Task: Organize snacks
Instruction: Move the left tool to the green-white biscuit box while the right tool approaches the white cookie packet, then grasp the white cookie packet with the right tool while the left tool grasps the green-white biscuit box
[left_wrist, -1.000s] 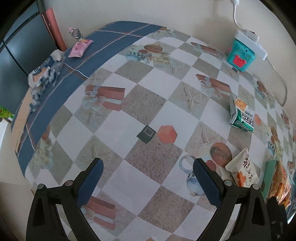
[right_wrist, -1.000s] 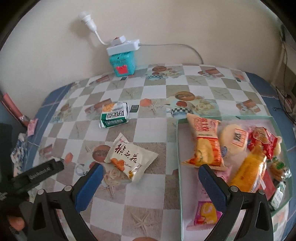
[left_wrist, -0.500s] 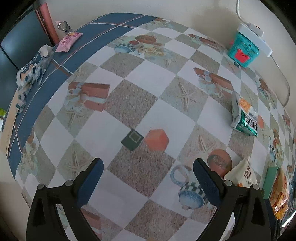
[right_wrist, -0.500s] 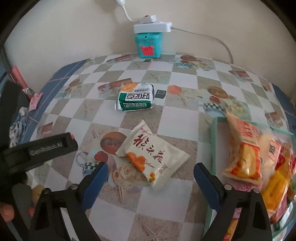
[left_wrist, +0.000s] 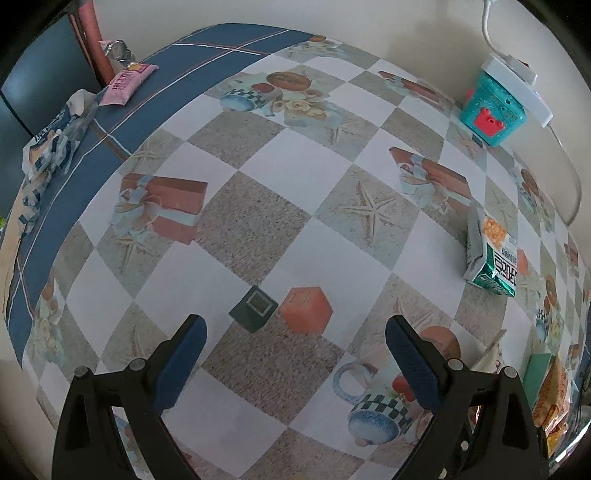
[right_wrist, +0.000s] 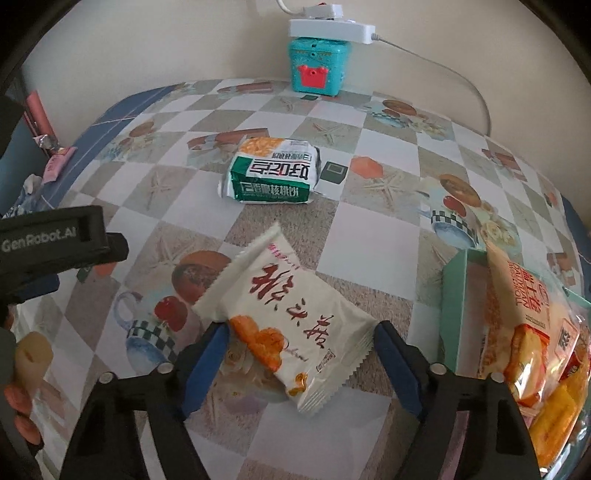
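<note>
White snack packet (right_wrist: 295, 325) — long axis slanting between the closing pads of the right claw (right_wrist: 299, 354), not yet pinched — left claw (left_wrist: 295, 350) open, farther off.

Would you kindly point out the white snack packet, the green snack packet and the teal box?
white snack packet (right_wrist: 295, 314), right wrist view, middle of its printed face.
green snack packet (right_wrist: 273, 177), right wrist view, centre of its label.
teal box (right_wrist: 317, 68), right wrist view, its front face.

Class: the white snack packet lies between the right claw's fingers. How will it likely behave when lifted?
The white snack packet looks puffy, so probably light. Its crinkled film likely flexes rather than staying stiff. The right claw is closing around its lower part, so the glossy wrapper might slip or sag.
</note>
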